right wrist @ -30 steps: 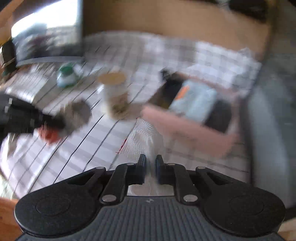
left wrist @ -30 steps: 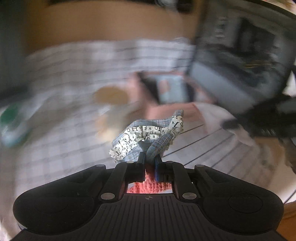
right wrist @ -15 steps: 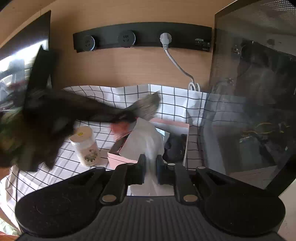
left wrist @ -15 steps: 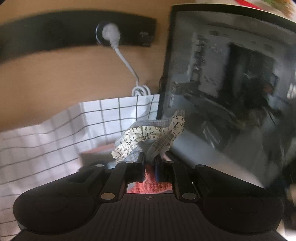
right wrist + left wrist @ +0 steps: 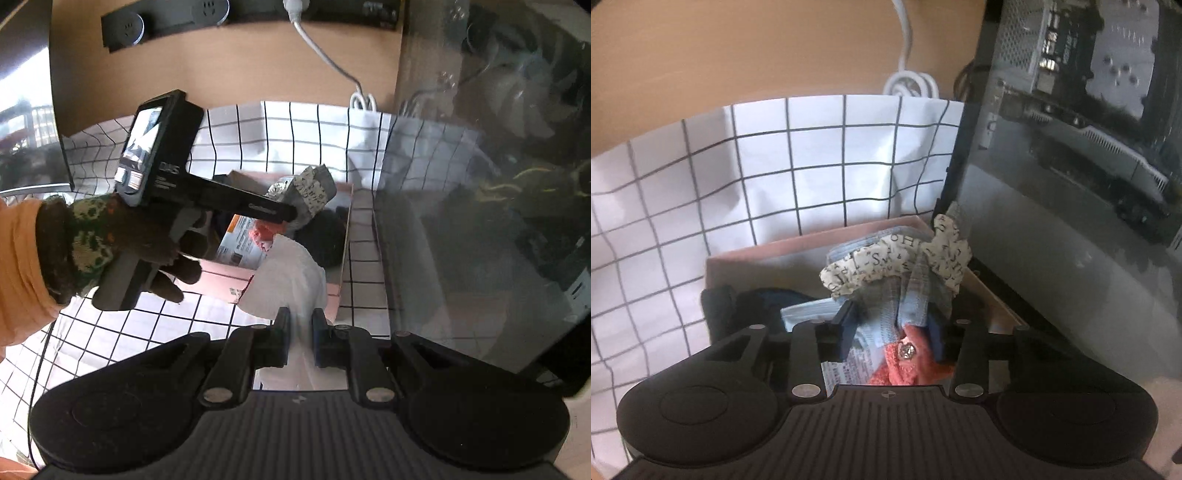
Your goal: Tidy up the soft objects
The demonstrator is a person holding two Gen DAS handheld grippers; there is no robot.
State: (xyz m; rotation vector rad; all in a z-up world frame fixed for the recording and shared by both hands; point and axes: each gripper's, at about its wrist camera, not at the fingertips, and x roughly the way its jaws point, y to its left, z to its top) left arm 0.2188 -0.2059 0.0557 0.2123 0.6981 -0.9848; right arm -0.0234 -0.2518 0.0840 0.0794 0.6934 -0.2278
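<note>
My left gripper [image 5: 892, 328] hangs over the open pink box [image 5: 812, 240], and its jaws are opening. Between them sits a bundle of grey checked cloth with letter-print trim [image 5: 897, 266] and a coral knit piece [image 5: 908, 365]; the pads no longer press on it. From the right wrist view, the same left gripper [image 5: 295, 212], held by a gloved hand [image 5: 147, 240], reaches over the box [image 5: 221, 280] with the cloth bundle [image 5: 306, 188] at its tip. My right gripper [image 5: 300, 332] is shut on a white cloth [image 5: 291, 273] just in front of the box.
A computer case with a glass side [image 5: 1071, 184] [image 5: 480, 184] stands right beside the box. The box holds dark soft items [image 5: 325, 236] and a printed packet [image 5: 240, 240]. A checked tablecloth [image 5: 775, 166] covers the table. A socket strip [image 5: 184, 14] and white cable [image 5: 912, 81] sit behind.
My left gripper swept across to above the pink box and its jaws parted around the cloth bundle. My right gripper, still holding the white cloth, drew slightly nearer the box.
</note>
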